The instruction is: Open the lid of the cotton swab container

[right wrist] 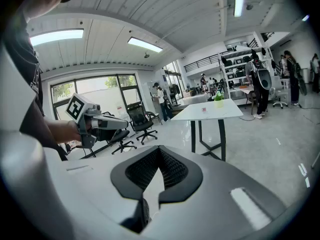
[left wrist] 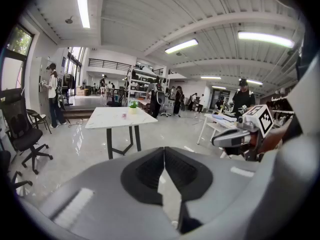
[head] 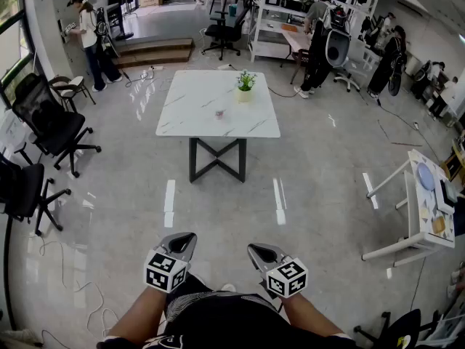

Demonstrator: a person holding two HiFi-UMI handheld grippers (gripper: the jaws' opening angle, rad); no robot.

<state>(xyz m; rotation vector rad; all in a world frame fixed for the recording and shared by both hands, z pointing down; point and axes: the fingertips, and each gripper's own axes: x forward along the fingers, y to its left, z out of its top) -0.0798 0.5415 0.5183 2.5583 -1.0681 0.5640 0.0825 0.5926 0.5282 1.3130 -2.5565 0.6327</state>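
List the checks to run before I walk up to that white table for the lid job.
1. Left gripper shut, nothing between its jaws: ok.
2. Right gripper shut, nothing between its jaws: ok.
3. Table within reach: not ok, it stands well across the floor.
4. Small pink item on the table is the swab container: cannot tell, too small.
5. Its lid is on: cannot tell.
6. Potted plant stands apart from the pink item: ok.
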